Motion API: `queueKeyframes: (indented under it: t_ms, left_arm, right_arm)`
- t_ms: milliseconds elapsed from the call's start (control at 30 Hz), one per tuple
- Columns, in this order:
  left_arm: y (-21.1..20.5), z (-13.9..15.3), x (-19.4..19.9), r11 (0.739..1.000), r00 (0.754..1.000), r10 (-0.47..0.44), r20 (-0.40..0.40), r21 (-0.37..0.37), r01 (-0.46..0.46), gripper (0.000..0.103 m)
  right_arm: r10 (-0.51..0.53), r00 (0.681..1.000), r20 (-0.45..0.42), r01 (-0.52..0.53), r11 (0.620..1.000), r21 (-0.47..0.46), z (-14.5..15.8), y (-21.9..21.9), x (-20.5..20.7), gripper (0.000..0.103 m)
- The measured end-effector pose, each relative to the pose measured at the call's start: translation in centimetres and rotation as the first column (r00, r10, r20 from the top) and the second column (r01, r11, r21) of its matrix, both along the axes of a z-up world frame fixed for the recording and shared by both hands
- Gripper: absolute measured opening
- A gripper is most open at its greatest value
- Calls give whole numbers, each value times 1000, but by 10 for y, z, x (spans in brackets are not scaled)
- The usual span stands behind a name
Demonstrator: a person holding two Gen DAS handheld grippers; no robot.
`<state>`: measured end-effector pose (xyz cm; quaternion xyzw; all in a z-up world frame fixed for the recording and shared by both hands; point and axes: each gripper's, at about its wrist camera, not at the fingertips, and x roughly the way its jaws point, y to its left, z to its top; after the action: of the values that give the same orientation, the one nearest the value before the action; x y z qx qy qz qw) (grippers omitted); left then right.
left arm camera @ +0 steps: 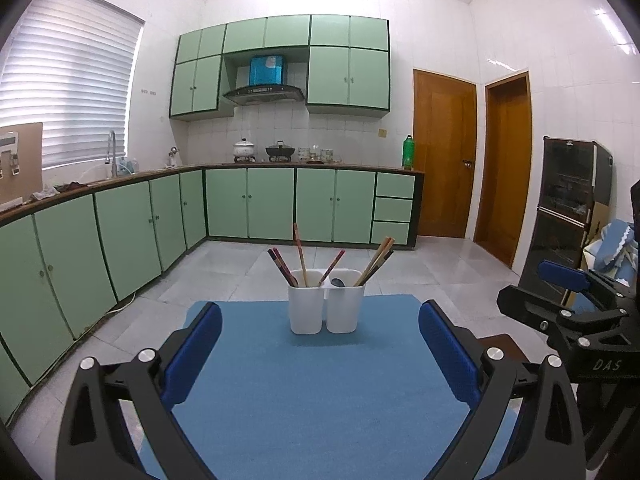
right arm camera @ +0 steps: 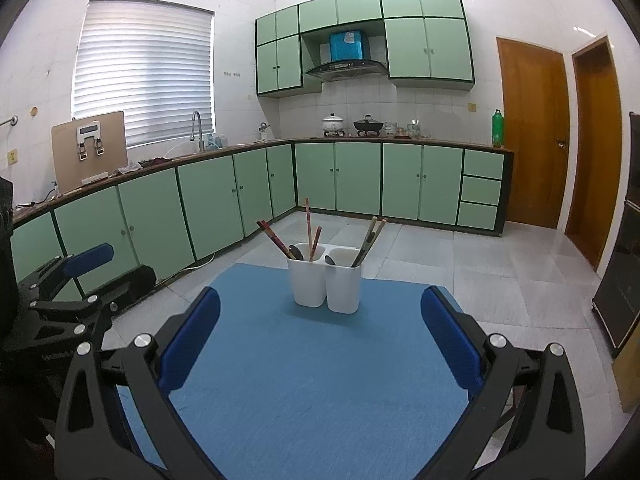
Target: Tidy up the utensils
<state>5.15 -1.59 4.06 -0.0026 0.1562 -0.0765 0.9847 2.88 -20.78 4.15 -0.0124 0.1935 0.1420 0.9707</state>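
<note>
- Fingers on the left gripper [left arm camera: 320, 344] are standing wide apart, released, nothing between the blue pads [left arm camera: 194, 356]; the right gripper [right arm camera: 320, 340] is showing the same, splayed and empty.
- Straight ahead of both sets of fingertips, well beyond them, the white two-cup holder [left arm camera: 326, 306] is sitting upright near the far edge of the blue mat [left arm camera: 312, 400], with chopsticks [left arm camera: 301, 254] leaning out of both cups.
- Judging by that, sorting looks like the step in hand: spoons and chopsticks are sharing cups, so one gripper should be steadying the holder's wall while the other is pinching a single stick high on its shaft and lifting straight up, not sideways, or the light holder may be tipping.
- Crossed sticks in the left cup could be dragging a neighbour along; taking the tallest, freest one first seems wise.
- Right wrist view is giving more: a dark spoon [right arm camera: 296, 252] is showing in the left cup as well as one in the right cup, while the left wrist view is revealing only the right cup's spoon clearly.
- Each view is catching the other gripper off to its outer side, beside the mat.
</note>
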Motion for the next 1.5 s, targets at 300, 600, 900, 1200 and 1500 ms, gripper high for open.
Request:
queueKeyframes:
  t_ms: [300,600,900,1200,1500]
  left_arm:
    - [-1,0,-6,1000,1000,1,10,4,-1,97]
    - [-1,2,-7,1000,1000,5,13,6,-5,97]
    - [-2,2,-7,1000,1000,4,13,7,-4,97]
    - [-1,2,-8,1000,1000,4,14,6,-4,97]
    - [-1,1,-8,1000,1000,5,14,6,-5,97]
  right_arm:
    - [3,1000,3,-3,1000,-2,-1,2,-1,97]
    - [1,1000,2,-1,1000,9,-2,0,-2,97]
    - [0,1000,1,0,1000,10,-4,-1,-2,97]
    - [1,1000,1,-1,1000,13,-3,-2,-2,97]
    - [1,1000,1,-1,1000,14,-3,-2,-1,97]
